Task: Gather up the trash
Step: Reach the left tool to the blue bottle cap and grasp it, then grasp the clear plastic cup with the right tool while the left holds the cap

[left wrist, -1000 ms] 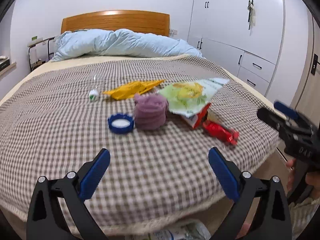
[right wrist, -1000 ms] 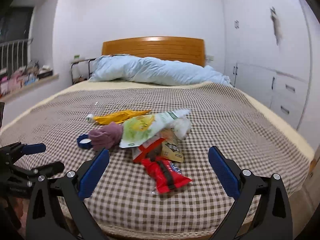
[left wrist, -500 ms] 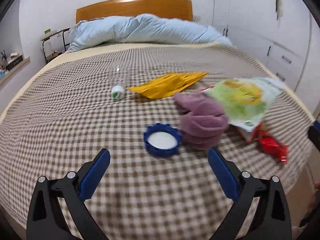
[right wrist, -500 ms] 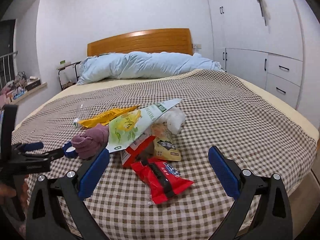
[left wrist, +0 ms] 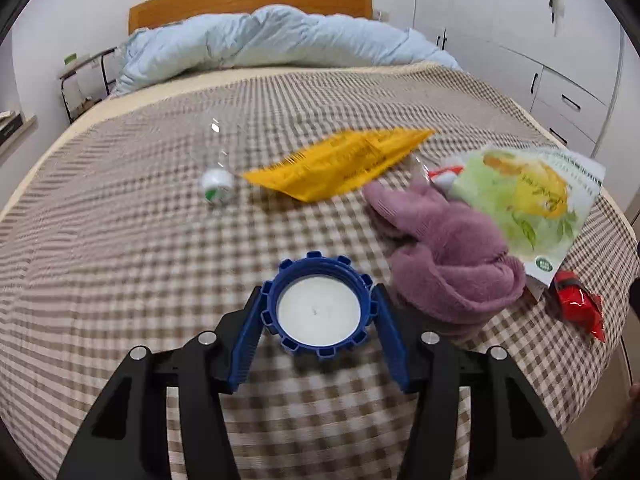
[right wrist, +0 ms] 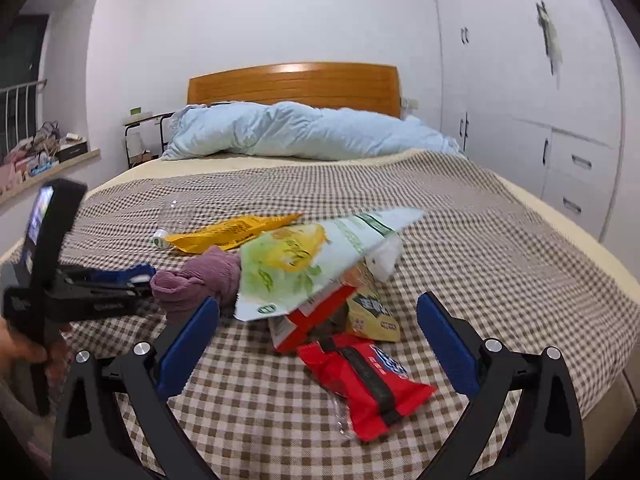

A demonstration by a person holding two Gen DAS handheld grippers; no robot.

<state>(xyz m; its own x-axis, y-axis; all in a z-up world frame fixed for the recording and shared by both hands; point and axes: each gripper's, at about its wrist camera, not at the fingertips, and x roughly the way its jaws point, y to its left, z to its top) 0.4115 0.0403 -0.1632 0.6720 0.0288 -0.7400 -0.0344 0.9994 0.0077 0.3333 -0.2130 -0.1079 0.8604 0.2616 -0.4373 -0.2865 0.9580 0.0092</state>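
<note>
- The left tongs [left wrist: 318,312] have just been closing, and their blue pads now press both sides of the blue lid [left wrist: 319,306] on the bed.
- The right tongs [right wrist: 318,344] stand wide apart, holding nothing; the red wrapper [right wrist: 366,384] lies between them.
- Just right of the left tongs is a purple cloth [left wrist: 444,256]; beyond are a yellow packet [left wrist: 340,164] and a green bag [left wrist: 532,200].
- A checked blanket [left wrist: 120,240] covers the bed; white wardrobes [right wrist: 520,80] stand to the right.

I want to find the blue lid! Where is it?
In the left wrist view, the blue lid lies low and central on the checked blanket, between the left tongs, beside the purple cloth.
</note>
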